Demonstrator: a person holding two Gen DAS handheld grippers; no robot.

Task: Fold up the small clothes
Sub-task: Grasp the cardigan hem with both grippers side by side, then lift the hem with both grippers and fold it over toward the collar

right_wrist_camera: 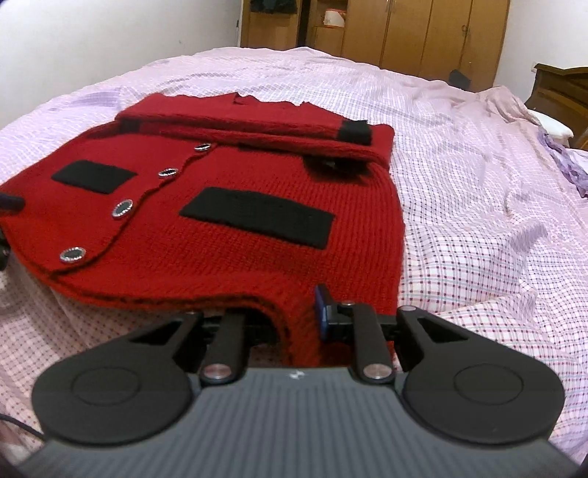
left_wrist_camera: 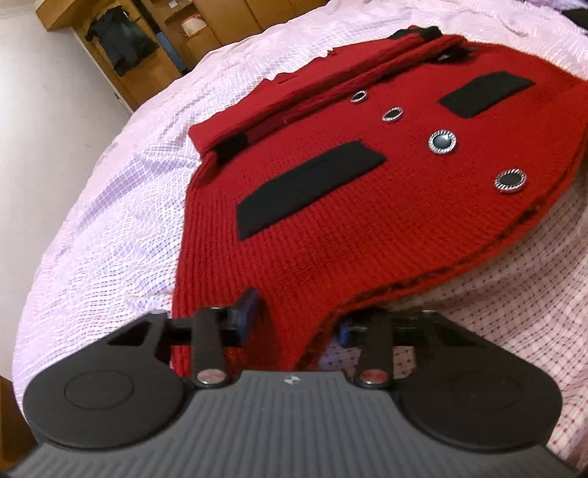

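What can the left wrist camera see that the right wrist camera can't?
Only the left wrist view shows the left gripper pinching the hem's corner. Only the right wrist view shows the right gripper holding the other corner, and purple cloth on the bed. Both show the red knit cardigan, its silver-rimmed buttons, black pocket patches, the checked bedsheet and wooden wardrobes.

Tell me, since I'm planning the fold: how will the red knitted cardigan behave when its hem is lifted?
The red knitted cardigan will probably drape limply; its thick knit looks soft. The metal-rimmed black buttons may add slight weight. It likely grips the checked bedsheet rather than sliding.
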